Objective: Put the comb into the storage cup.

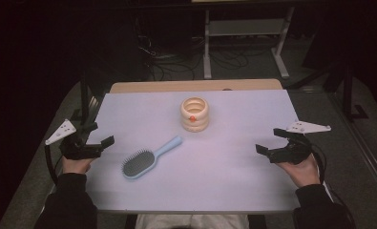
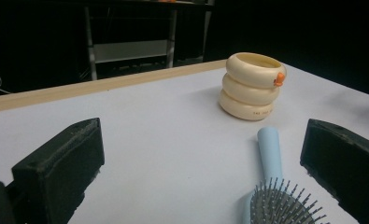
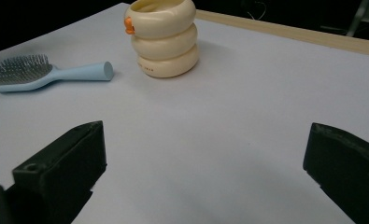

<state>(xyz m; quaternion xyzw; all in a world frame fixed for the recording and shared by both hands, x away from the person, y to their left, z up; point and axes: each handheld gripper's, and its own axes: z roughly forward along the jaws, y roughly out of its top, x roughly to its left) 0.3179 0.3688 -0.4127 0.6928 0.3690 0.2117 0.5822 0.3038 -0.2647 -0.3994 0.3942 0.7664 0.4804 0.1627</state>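
Note:
A cream holder (image 1: 194, 114) shaped like three stacked rings, with a small orange knob, stands upright at the table's middle back. A light blue hairbrush (image 1: 149, 158) lies bristles up in front of it to the left, handle pointing toward the holder. My left gripper (image 1: 99, 135) rests open at the table's left edge, empty; its own view has the brush (image 2: 273, 186) close between the jaws and the holder (image 2: 252, 86) beyond. My right gripper (image 1: 271, 141) sits open and empty at the right edge, facing the holder (image 3: 163, 39) and brush (image 3: 42, 73).
The white table top (image 1: 234, 162) has a wooden strip (image 1: 195, 86) along its far edge. Behind the table are a metal frame (image 1: 246, 38) and cables on a dark floor.

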